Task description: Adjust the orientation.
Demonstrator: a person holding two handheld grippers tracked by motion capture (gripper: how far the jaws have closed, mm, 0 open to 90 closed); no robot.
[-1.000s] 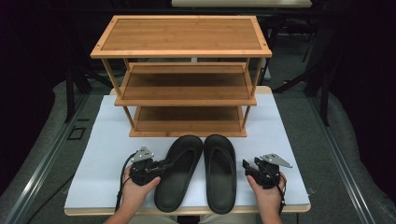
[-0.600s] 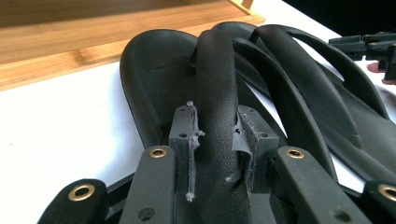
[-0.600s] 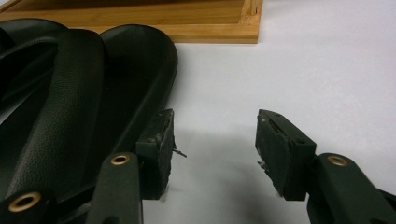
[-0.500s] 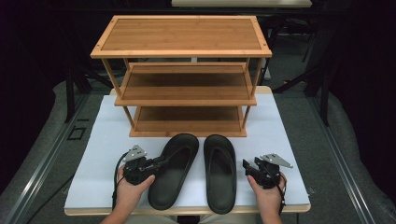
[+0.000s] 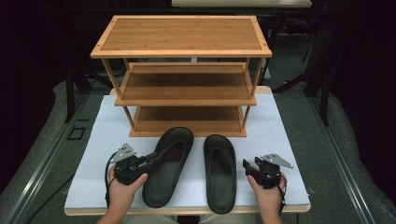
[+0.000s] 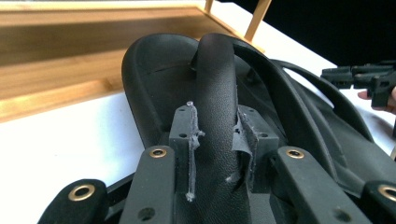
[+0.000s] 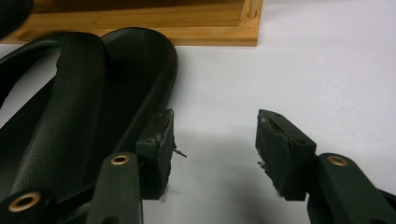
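Observation:
Two black flip-flops lie on the white mat in front of a wooden shelf. My left gripper [image 5: 154, 157] [image 6: 215, 135] is shut on the strap [image 6: 215, 84] of the left flip-flop [image 5: 168, 163], whose toe end points toward the shelf's bottom tier. The right flip-flop [image 5: 220, 172] [image 7: 70, 116] lies flat beside it. Just right of this one, my right gripper [image 5: 245, 165] [image 7: 215, 140] stands open above bare mat, with its left fingertip close to the sole's edge.
The three-tier bamboo shelf [image 5: 187, 84] stands at the back of the white mat [image 5: 102, 135], all its tiers bare. Mat shows to the left and right of the flip-flops. The table's front edge runs just under both hands.
My left gripper has shifted left and slightly up with the strap in it, dragging the left flip-flop's heel left so it lies slanted. The right gripper and right flip-flop kept still.

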